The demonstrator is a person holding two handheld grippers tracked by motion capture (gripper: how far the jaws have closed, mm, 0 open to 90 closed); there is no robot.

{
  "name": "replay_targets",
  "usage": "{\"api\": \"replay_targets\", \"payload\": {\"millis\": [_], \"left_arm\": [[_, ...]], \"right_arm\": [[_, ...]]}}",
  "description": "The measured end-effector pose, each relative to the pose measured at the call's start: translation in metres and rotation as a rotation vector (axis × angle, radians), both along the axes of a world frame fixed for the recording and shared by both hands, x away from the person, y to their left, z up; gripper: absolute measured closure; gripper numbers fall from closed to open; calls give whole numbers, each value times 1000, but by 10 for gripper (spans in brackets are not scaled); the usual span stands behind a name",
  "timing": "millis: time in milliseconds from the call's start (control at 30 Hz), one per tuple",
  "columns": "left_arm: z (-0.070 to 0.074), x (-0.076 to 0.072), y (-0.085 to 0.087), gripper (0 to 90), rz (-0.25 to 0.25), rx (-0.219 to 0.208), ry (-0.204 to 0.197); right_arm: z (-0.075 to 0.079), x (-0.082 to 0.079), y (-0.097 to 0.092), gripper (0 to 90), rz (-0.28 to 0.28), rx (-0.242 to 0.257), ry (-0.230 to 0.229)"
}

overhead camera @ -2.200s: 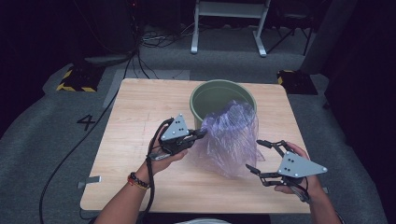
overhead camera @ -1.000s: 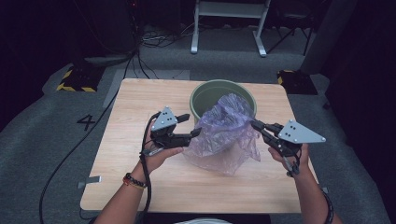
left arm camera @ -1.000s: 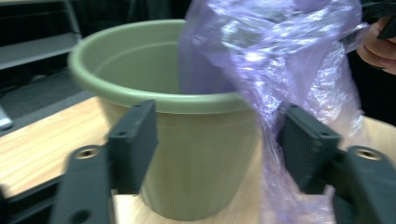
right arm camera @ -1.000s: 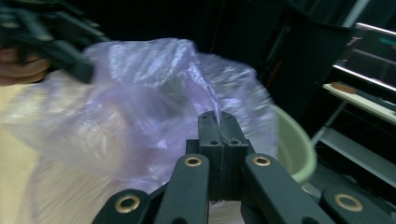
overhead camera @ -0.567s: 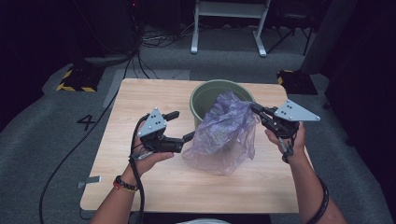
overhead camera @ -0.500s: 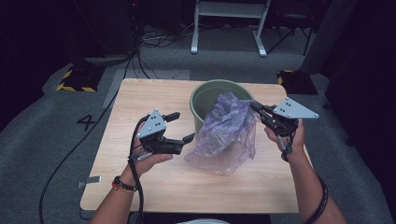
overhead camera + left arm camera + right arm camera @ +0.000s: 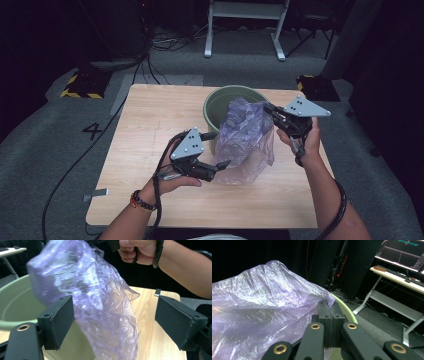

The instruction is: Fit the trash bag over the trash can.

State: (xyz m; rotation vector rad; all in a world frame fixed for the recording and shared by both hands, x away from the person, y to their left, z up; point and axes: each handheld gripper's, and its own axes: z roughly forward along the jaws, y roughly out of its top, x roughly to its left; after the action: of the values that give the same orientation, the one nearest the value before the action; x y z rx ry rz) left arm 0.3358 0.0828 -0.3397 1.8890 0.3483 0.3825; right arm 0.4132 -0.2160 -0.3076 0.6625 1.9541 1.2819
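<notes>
The purple plastic bag (image 7: 245, 137) is held up by its top edge, pinched between the closed fingers of the right gripper (image 7: 270, 108), and hangs in front of the green bucket (image 7: 220, 102) with its lower end on the table (image 7: 150, 120). The fingers of the left gripper (image 7: 220, 150) have just been opened wide; the bag is seen between them, untouched by the pads.

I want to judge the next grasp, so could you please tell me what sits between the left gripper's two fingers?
In the left gripper view, the purple plastic bag hangs between the open left gripper's fingers, unpinched; behind it lie the green bin and wooden table.
</notes>
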Motion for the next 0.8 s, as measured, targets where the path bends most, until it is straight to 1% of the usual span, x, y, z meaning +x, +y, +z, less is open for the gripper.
{"api": "replay_targets", "payload": {"millis": [67, 167, 200, 233, 300, 333, 400, 433, 467, 533, 567, 600, 667, 733, 767, 800], "left_arm": [[-3, 3, -7, 156, -1, 16, 9], [-8, 7, -14, 172, -5, 23, 5], [-10, 8, -16, 176, -9, 16, 2], [-12, 9, -17, 200, -13, 0, 0], [-15, 12, -19, 224, -7, -13, -1], [-16, 13, -20, 248, -6, -18, -2], [-17, 14, -21, 303, 4, -18, -13], [-17, 15, -21, 343, 14, -15, -18], [-17, 16, -21, 403, 31, -15, -22], [-17, 17, -21, 497, 75, -6, -29], [-17, 18, -20, 525, 97, -10, -27], [-17, 20, -19, 572, 102, -12, -22], [-18, 23, -17, 666, 91, -23, -10], [-18, 24, -14, 748, 92, -27, -17], [-18, 24, -14, 766, 86, -30, -15], [-18, 25, -14, 786, 83, -25, -18]], "right_arm": [[0, 0, 0, 900, -3, -4, 3], [-1, 2, 0, 900, 5, 4, 11], [-2, 2, 0, 900, 6, 7, 14], [-2, 2, -1, 898, 7, 9, 15], [-4, 2, -1, 873, 7, 23, 14], [-4, 1, -1, 871, 11, 34, 15], [-5, -2, 1, 861, 17, 27, 7], [-5, -3, 2, 850, 21, 25, 5], [-6, -4, 2, 839, 27, 25, 7], [-6, -5, 3, 778, 27, 18, 4], [-7, -6, 4, 754, 28, 19, 3], [-7, -7, 3, 711, 33, 22, 1], [-7, -11, 3, 610, 29, 21, -7], [-8, -14, 2, 535, 46, 22, 2], [-8, -16, 0, 495, 55, 17, 7], [-9, -19, -1, 464, 63, 15, 2]]}}
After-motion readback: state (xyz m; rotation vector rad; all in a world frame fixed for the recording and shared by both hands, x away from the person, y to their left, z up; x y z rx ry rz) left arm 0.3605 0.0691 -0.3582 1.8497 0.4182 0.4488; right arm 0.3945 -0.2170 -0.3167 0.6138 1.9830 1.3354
